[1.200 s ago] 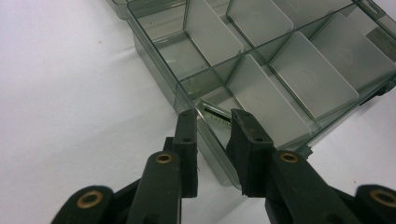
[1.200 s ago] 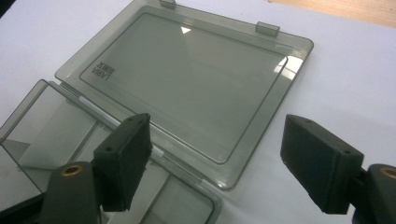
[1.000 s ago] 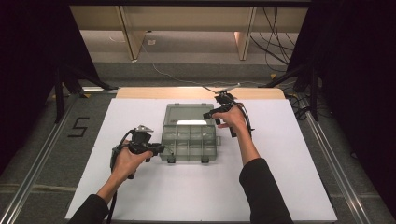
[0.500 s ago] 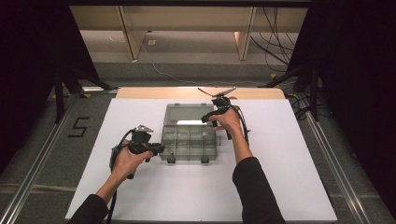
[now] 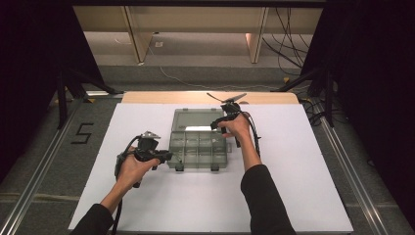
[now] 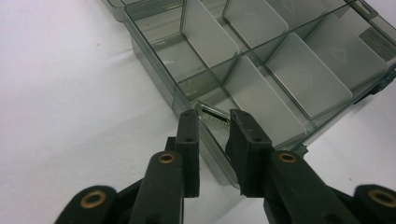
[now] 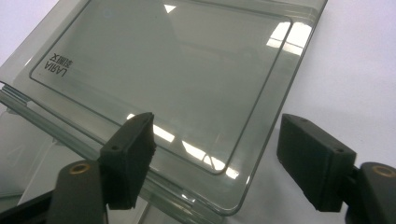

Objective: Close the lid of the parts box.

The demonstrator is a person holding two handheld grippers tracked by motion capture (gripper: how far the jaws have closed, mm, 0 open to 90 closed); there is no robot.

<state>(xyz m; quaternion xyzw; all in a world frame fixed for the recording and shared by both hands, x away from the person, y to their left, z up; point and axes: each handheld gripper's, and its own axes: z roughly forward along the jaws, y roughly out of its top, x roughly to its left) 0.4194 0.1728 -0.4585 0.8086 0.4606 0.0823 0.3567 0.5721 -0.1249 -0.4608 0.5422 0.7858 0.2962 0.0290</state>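
Left gripper view: I see left tool clamped narrow on organizer box near wall. Right tool wide, just been closing, straddling lid corner.

A white table carries a single item, a smoky clear plastic organizer box, lying open at its middle; the divided tray sits nearer the person, the lid folded flat behind it; a wooden strip edges the far side.
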